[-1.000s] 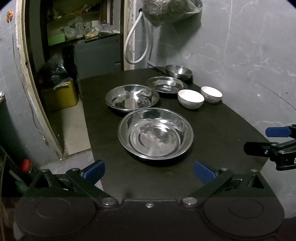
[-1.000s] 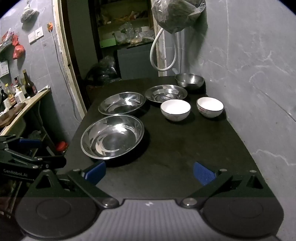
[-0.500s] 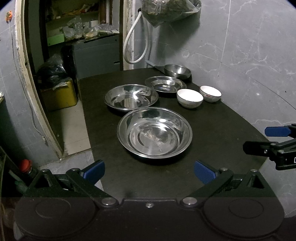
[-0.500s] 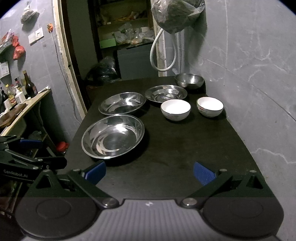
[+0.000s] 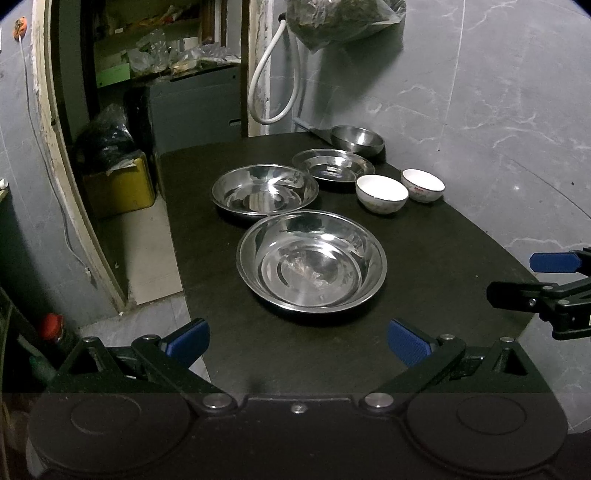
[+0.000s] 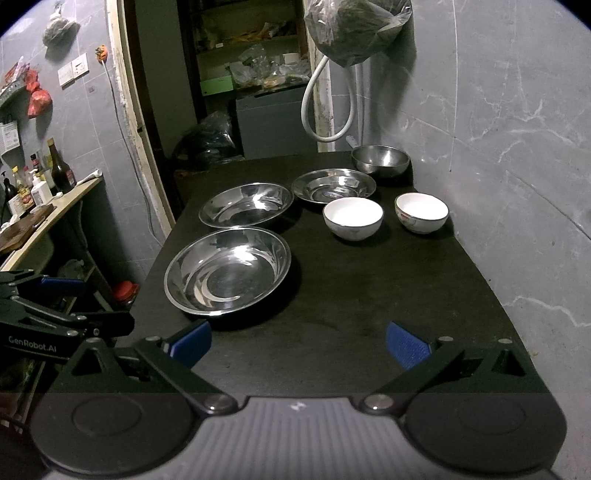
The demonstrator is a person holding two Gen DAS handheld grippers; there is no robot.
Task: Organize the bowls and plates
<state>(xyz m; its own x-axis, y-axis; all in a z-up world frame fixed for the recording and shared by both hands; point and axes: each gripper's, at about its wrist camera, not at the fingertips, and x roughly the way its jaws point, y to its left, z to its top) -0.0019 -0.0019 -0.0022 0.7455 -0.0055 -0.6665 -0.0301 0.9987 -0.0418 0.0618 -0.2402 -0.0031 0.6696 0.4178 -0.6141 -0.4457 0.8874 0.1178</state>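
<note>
On the black table (image 5: pixel 424 254) (image 6: pixel 369 288) stand three steel plates: a large near one (image 5: pixel 311 260) (image 6: pixel 227 270), a middle one (image 5: pixel 264 189) (image 6: pixel 246 204) and a small far one (image 5: pixel 333 164) (image 6: pixel 333 185). A steel bowl (image 5: pixel 357 138) (image 6: pixel 381 159) sits at the back. Two white bowls, left (image 5: pixel 382 188) (image 6: pixel 352 218) and right (image 5: pixel 422 184) (image 6: pixel 421 212), stand side by side. My left gripper (image 5: pixel 298 341) (image 6: pixel 70 302) is open and empty at the near edge, short of the large plate. My right gripper (image 6: pixel 297 343) (image 5: pixel 532 278) is open and empty too.
A grey marble wall (image 6: pixel 517 147) runs along the table's right side, with a bagged bundle (image 6: pixel 356 27) and white hose (image 6: pixel 321 107) hanging at the back. A doorway with cluttered shelves (image 6: pixel 251 74) lies behind. A counter with bottles (image 6: pixel 37 184) stands left.
Both views have shifted very slightly; the dishes sit a touch higher in the left wrist view. Nothing on the table has moved and both grippers stay open.
</note>
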